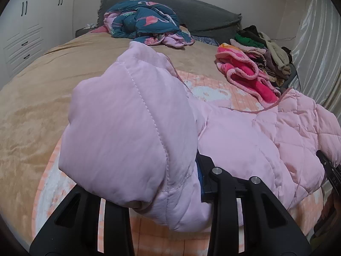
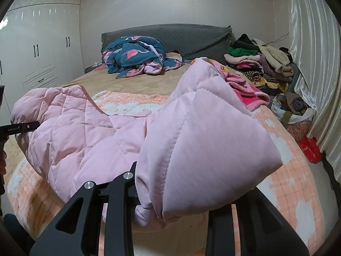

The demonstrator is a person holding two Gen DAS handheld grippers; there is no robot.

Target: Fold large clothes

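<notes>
A large pink quilted jacket (image 1: 255, 145) lies across the near end of the bed on a peach and white blanket (image 1: 213, 89). My left gripper (image 1: 170, 192) is shut on one pink sleeve (image 1: 127, 128), which stands up in front of the camera and hides the fingertips. My right gripper (image 2: 170, 194) is shut on the other sleeve (image 2: 202, 138), also lifted over its fingers. The jacket body (image 2: 74, 132) stretches between the two. Each view shows the other gripper at its edge (image 1: 330, 170) (image 2: 19, 127).
A blue flamingo quilt (image 2: 132, 57) is heaped by the grey headboard (image 2: 191, 36). Stacked folded clothes (image 2: 260, 66) and a pink towel (image 1: 245, 74) sit at the bed's right side by the curtain (image 2: 315, 64). White wardrobes (image 2: 42, 42) stand at left.
</notes>
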